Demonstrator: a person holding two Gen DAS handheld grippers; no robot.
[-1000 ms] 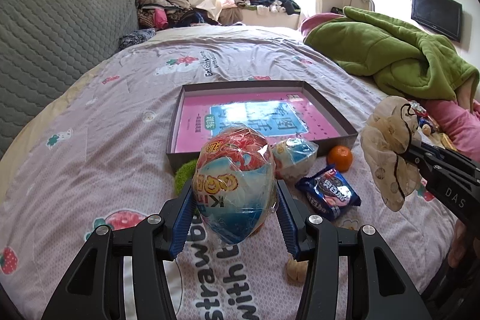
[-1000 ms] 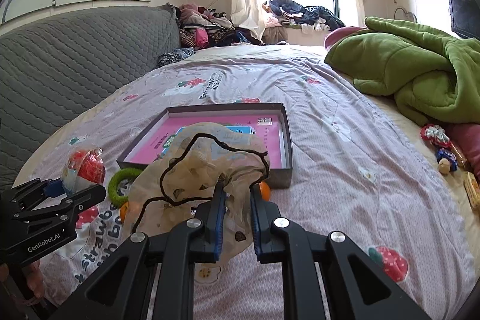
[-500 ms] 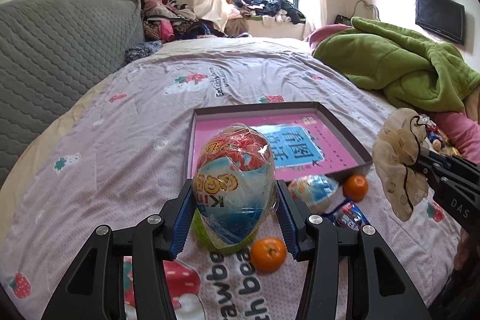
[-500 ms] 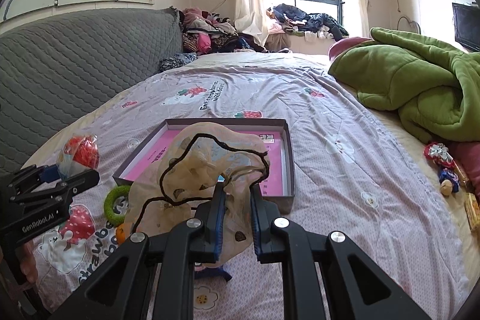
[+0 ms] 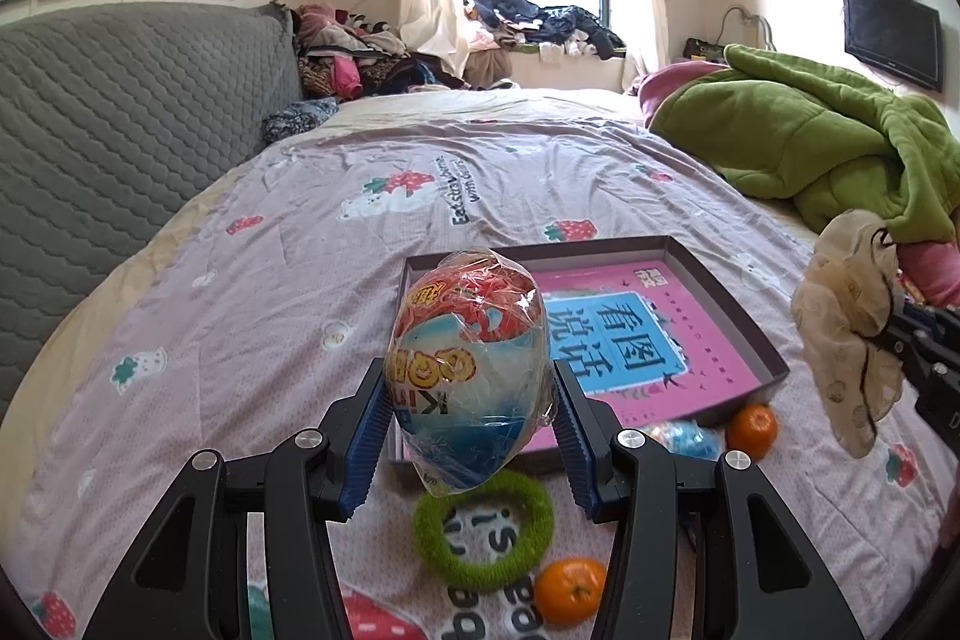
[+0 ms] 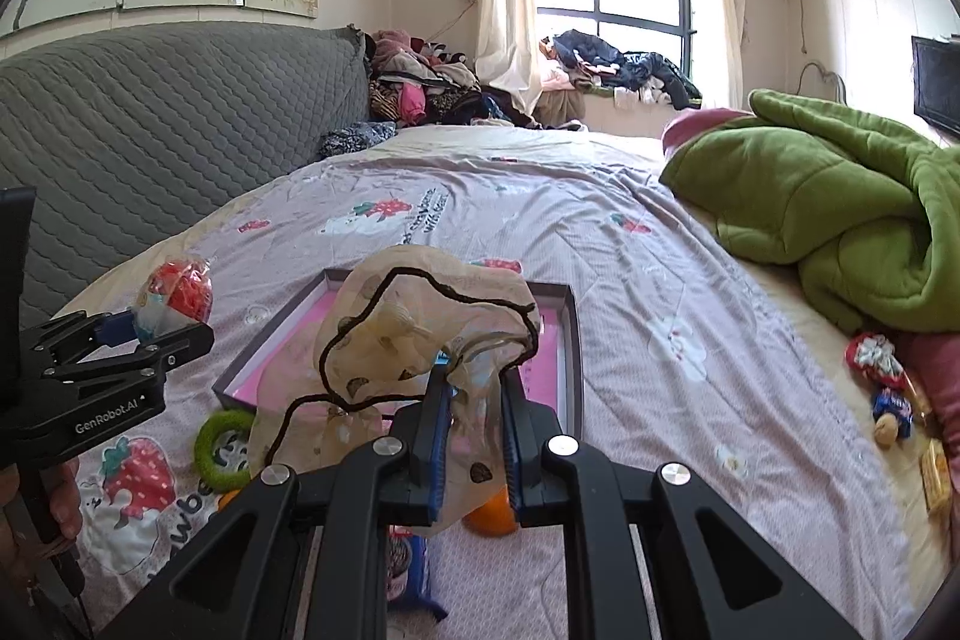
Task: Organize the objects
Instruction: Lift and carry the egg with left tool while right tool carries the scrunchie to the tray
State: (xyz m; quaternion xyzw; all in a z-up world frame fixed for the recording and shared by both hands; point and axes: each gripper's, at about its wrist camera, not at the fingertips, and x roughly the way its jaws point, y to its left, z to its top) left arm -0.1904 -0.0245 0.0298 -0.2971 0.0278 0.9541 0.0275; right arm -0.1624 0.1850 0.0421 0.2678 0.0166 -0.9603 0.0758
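My left gripper [image 5: 468,400] is shut on a wrapped red-and-blue toy egg [image 5: 471,376], held above the bed near the front left corner of a shallow dark box with a pink sheet inside [image 5: 696,340]. My right gripper [image 6: 474,412] is shut on a beige drawstring pouch [image 6: 408,340] with a black cord, held above the box's front edge [image 6: 570,358]. The pouch also shows at the right of the left wrist view [image 5: 846,322], the egg at the left of the right wrist view [image 6: 174,298].
On the bedspread in front of the box lie a green fuzzy ring [image 5: 483,532], two oranges [image 5: 570,589] [image 5: 750,430], a second blue egg [image 5: 678,439] and a blue snack packet [image 6: 414,562]. A green quilt [image 6: 840,208] is heaped at the right, small toys [image 6: 876,358] beside it.
Both grippers have risen and drawn back from the bed with their loads still held. The left one has shifted left, so the ring and a second orange now show below it.
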